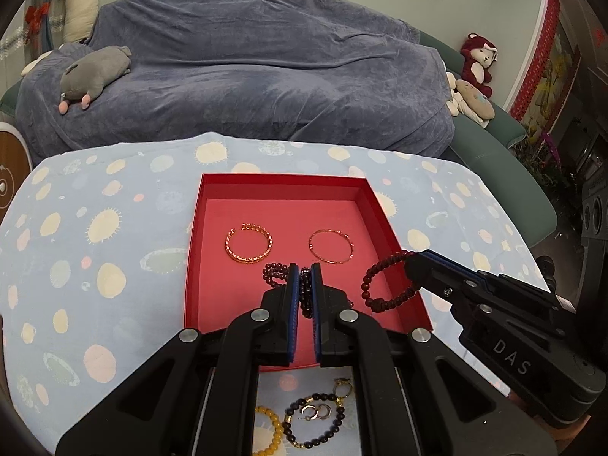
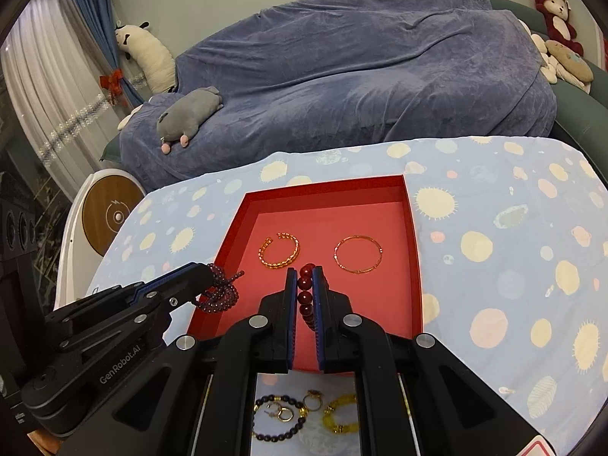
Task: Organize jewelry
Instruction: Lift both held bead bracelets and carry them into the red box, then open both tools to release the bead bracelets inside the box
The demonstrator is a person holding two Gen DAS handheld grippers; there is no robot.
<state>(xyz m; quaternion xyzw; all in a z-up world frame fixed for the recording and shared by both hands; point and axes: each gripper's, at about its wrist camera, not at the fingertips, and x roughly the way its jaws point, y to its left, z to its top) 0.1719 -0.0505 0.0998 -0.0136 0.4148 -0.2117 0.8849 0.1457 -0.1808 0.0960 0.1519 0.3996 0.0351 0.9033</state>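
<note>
A red open box lies on the spotted cloth. Two gold bangles lie in it; they also show in the right wrist view. My left gripper is shut on a dark purple bead bracelet over the box's near part; it also shows in the right wrist view. My right gripper is shut on a red bead bracelet, which hangs over the box's right side in the left wrist view.
On the cloth in front of the box lie a dark bead bracelet, small gold hoop earrings, a ring and a yellow bead bracelet. A blue-covered sofa with plush toys stands behind the table.
</note>
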